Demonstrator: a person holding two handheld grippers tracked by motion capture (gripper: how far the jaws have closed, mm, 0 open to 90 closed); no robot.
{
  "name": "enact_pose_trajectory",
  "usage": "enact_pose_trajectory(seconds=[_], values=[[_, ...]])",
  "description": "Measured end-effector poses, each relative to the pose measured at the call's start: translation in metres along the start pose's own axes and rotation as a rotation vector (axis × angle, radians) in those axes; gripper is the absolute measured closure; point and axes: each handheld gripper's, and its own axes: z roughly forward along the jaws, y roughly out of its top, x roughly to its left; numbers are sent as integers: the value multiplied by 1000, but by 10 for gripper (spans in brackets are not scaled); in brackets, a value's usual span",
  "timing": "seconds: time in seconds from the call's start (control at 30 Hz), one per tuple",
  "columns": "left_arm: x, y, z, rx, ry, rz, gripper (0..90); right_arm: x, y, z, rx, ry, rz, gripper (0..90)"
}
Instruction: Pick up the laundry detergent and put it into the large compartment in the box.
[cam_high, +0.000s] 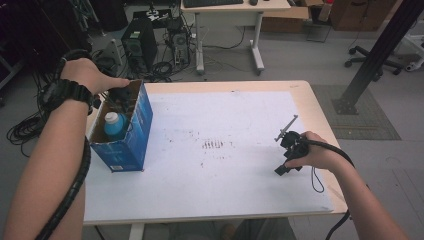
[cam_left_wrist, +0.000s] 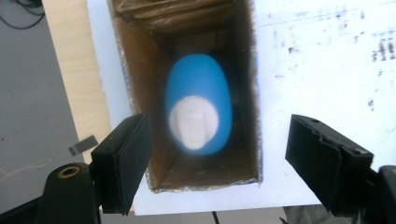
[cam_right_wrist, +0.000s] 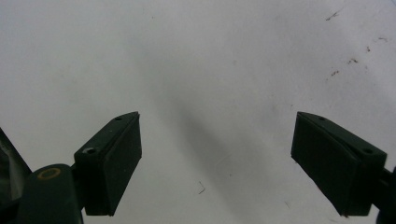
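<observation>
An open-topped blue cardboard box (cam_high: 131, 131) stands at the left edge of the table (cam_high: 310, 100), on the white paper sheet (cam_high: 235, 165) that covers most of the top. Inside the box stands a blue plastic bottle with a white cap (cam_high: 114, 125), upright and towards the box's near end. The left gripper (cam_high: 120, 95) hangs over the far end of the box, pointing down into it. In the left gripper view its jaws are spread with nothing between the pads, and the bottle (cam_left_wrist: 200, 109) lies below them, blurred, apart from both. The right gripper (cam_high: 289, 150) rests low over the paper at the right side of the table, well apart from the box. Its jaws are also spread wide and grip nothing, with bare stained paper (cam_right_wrist: 210, 70) beneath.
</observation>
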Motion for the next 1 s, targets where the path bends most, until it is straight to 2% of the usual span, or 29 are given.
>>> enact_pose_trajectory(seconds=[0.47,0.8,1.0], values=[[-30,4,-15,-48,-12,107,206,1,1,-4,-1,-7,0,165],[-50,5,-17,-60,-24,179,202,2,0,-6,-3,-8,0,165],[-68,7,-19,-77,-45,236,194,3,-1,-7,-5,-8,2,165]])
